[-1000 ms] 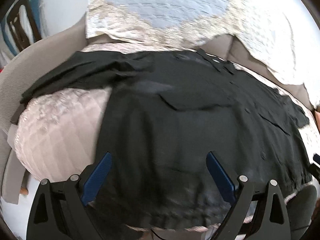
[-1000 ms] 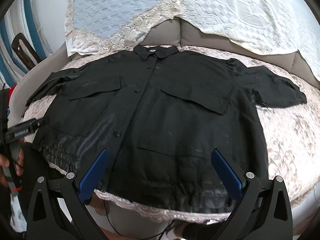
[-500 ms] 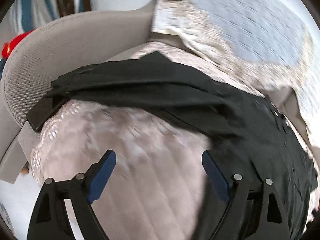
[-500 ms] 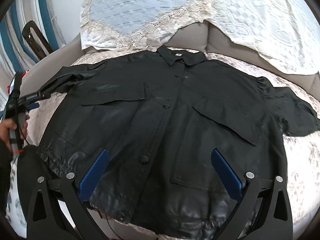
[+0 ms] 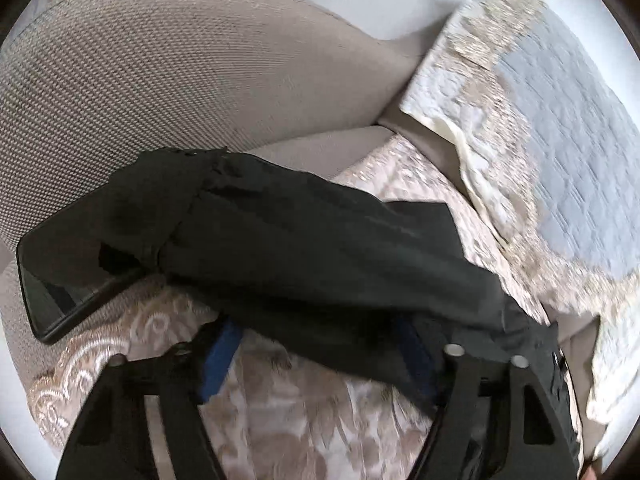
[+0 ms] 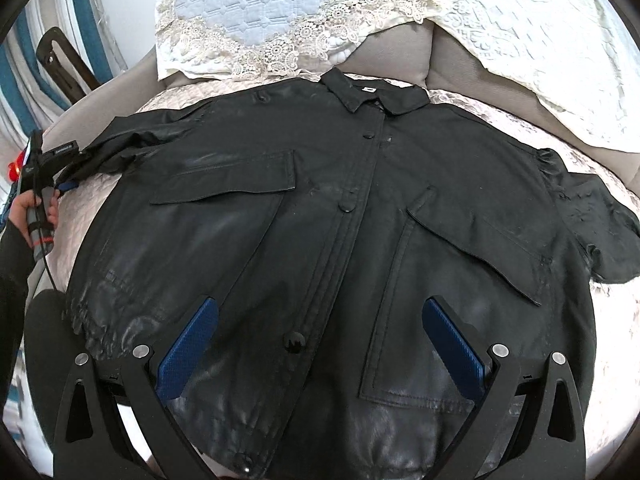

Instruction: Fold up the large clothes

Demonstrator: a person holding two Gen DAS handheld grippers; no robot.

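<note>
shirt [image 6: 332, 248] flat on sofa [image 5: 160, 80]; left claw [image 5: 316, 356] at its sleeve [image 5: 300, 256].

Black hand-held gripper [image 6: 320, 344], blue pads [image 6: 188, 350], silver screws

Bright, soft daylight fills both views. Fisheye bending curves the edges under a dark rim. The left wrist view smears with motion blur; pale sheen glares off the black shirt [image 6: 320, 220].
</note>
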